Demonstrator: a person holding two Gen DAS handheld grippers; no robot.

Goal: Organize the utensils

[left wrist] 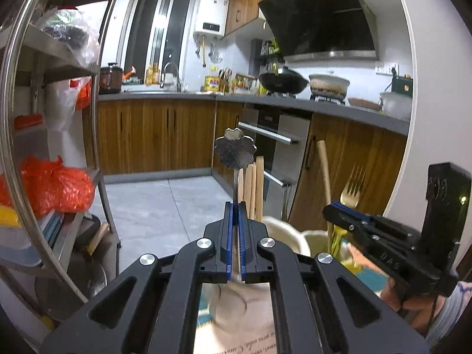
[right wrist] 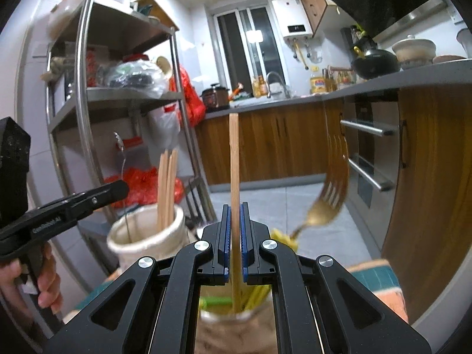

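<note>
- Left tool [left wrist: 235,206] pinches the flower-headed spoon [left wrist: 235,148], upright above the cream cup [right wrist: 147,236].
- Right tool [right wrist: 235,206] nips a wooden chopstick [right wrist: 234,153] beside the gold fork [right wrist: 323,206].

A home kitchen, lived in. Wooden cabinets [left wrist: 153,135] run under a grey counter [left wrist: 177,96], with a sink tap [left wrist: 172,73] below the window [left wrist: 159,26]. A black wok [left wrist: 283,82] and a clay pot [left wrist: 329,85] sit on the stove under a dark range hood [left wrist: 318,14]. A built-in oven [left wrist: 274,147] sits in the cabinets. A water heater [left wrist: 211,14] hangs on the tiled wall. Oil bottles [right wrist: 318,84] and a rice cooker [right wrist: 215,97] crowd the counter. A steel rack [right wrist: 118,94] holds bags and bowls.
</note>
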